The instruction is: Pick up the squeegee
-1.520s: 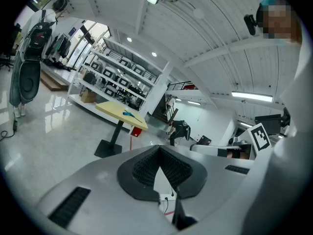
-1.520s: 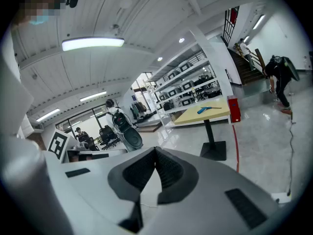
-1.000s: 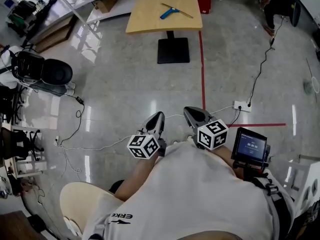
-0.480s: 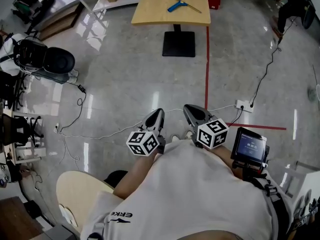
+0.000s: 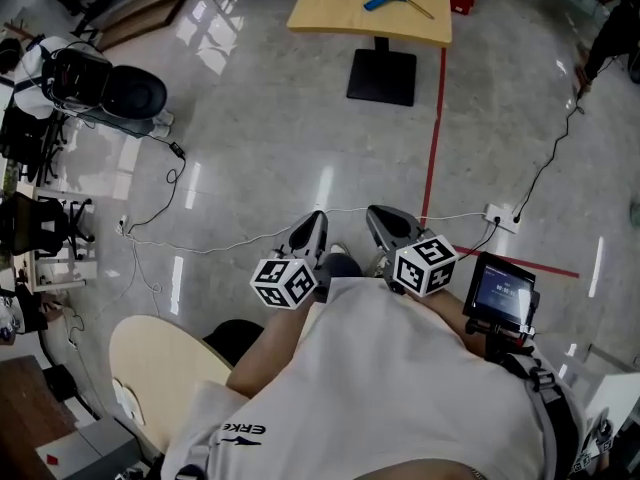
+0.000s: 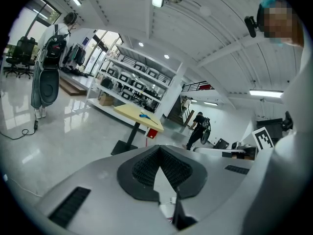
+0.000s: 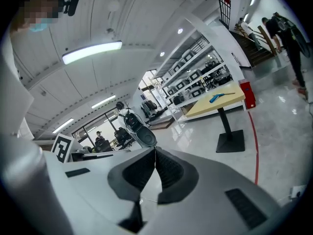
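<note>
The squeegee (image 5: 385,0), with a blue handle and a thin light blade, lies on a yellow wooden table (image 5: 340,13) far across the floor, at the top of the head view. It also shows small on that table in the left gripper view, squeegee (image 6: 145,115), and in the right gripper view, squeegee (image 7: 218,97). My left gripper (image 5: 318,218) and right gripper (image 5: 375,214) are held close to the person's chest, side by side, pointing toward the table. Both are shut with nothing between the jaws: left gripper (image 6: 159,147), right gripper (image 7: 155,150).
A red floor line (image 5: 432,158) runs toward the table's black base (image 5: 382,76). Cables and a power strip (image 5: 500,214) lie on the shiny floor ahead. A black bag (image 5: 110,88) stands at left, a round stool (image 5: 160,368) near left. A person (image 6: 199,129) stands far off.
The table and squeegee have slid toward the upper right of the head view as the view shifted. Both grippers stay shut in front of the chest, in nearly the same spot.
</note>
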### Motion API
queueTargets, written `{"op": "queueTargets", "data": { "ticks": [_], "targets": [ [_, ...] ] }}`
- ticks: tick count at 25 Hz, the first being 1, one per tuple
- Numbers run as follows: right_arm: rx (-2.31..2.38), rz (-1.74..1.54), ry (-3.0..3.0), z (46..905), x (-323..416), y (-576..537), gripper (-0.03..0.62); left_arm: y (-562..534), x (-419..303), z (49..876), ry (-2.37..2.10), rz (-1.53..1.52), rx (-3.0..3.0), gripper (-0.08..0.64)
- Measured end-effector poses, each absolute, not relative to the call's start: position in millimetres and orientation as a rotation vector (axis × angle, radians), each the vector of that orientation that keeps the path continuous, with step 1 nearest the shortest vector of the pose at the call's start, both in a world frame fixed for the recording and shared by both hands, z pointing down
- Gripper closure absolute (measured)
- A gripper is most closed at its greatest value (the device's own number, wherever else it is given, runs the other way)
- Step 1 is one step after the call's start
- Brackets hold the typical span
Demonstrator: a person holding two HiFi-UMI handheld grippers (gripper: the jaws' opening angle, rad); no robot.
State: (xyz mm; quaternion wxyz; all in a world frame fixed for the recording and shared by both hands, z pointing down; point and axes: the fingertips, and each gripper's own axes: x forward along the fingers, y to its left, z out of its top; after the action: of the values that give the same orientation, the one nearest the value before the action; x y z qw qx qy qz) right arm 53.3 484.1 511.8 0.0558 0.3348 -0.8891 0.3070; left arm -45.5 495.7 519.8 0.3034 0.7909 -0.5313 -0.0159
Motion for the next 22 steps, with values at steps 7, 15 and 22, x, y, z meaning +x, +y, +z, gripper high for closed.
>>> {"op": "queueTargets", "data": {
  "ticks": [7, 15, 22],
  "targets": [
    [1.035, 0.933, -2.676, 520, 27, 448, 0.588, 456, -64, 524, -1.362, -0.050, 2.118, 0.555],
    [1.198, 0.904, -2.642, 516, 1, 368, 0.588, 363, -93, 519, -1.232, -0.061, 2.218, 0.555],
    [1.311, 0.887, -2.594, 514, -27, 311, 0.588, 290, -118, 515, -1.125, -0.064, 2.281, 0.555]
  ]
}}
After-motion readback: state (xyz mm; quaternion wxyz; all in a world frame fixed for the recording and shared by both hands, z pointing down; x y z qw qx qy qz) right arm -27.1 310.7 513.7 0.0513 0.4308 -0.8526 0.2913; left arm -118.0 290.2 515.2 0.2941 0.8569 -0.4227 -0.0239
